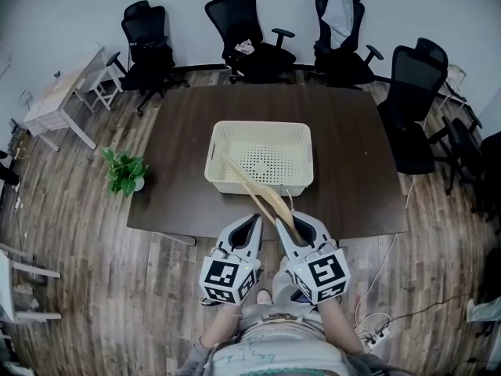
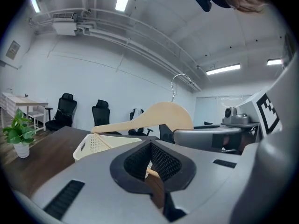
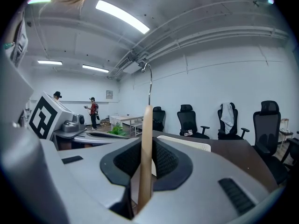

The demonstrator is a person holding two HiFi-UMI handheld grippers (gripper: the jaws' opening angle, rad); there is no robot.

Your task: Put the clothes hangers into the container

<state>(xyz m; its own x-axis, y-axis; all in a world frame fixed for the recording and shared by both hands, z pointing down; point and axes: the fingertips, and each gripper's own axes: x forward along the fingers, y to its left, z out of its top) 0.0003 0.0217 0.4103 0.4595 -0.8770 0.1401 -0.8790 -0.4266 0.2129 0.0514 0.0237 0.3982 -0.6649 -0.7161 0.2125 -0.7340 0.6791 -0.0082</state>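
A cream perforated basket (image 1: 262, 126) stands in the middle of the dark brown table (image 1: 352, 131). My right gripper (image 1: 288, 219) hovers at the table's near edge, shut on a pale wooden clothes hanger (image 1: 258, 194). The hanger's far arm reaches over the basket's near rim. In the right gripper view the hanger (image 3: 145, 153) stands edge-on between the pads, its metal hook (image 3: 149, 83) pointing up. Just to the left, my left gripper (image 1: 256, 219) has its jaws a narrow gap apart with nothing between them. From the left gripper view, the hanger (image 2: 159, 115) shows side-on above the basket (image 2: 100, 143).
Several black office chairs (image 1: 250, 30) ring the table's far and right sides. A potted plant (image 1: 125, 172) sits on the wooden floor left of the table, beyond it a small light desk (image 1: 59, 96). A power strip with cables (image 1: 376, 334) lies on the floor at lower right.
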